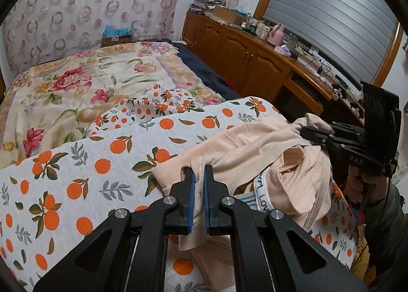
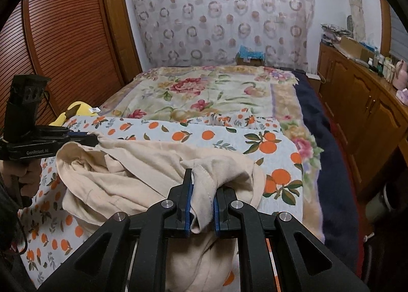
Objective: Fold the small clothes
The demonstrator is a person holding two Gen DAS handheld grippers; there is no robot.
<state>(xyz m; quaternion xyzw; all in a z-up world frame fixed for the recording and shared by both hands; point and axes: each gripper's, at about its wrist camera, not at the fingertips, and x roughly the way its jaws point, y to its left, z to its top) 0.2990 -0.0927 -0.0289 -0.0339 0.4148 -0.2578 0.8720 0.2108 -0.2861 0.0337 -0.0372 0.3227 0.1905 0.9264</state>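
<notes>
A beige garment (image 1: 267,144) lies bunched on the orange-print cloth (image 1: 76,164) on the bed; a white waistband with lettering (image 1: 261,190) shows in its folds. My left gripper (image 1: 199,177) is shut on one edge of it. My right gripper (image 1: 303,128) appears at the right of the left wrist view, pinching the far end. In the right wrist view my right gripper (image 2: 202,185) is shut on a hemmed edge of the garment (image 2: 142,164), and the left gripper (image 2: 95,140) holds the garment's other end at the left.
A floral blanket (image 2: 204,93) covers the bed beyond the orange-print cloth (image 2: 229,139). A wooden cabinet (image 1: 242,54) with clutter runs along the right. A louvred wardrobe door (image 2: 63,37) and a yellow plush toy (image 2: 76,111) are at the left.
</notes>
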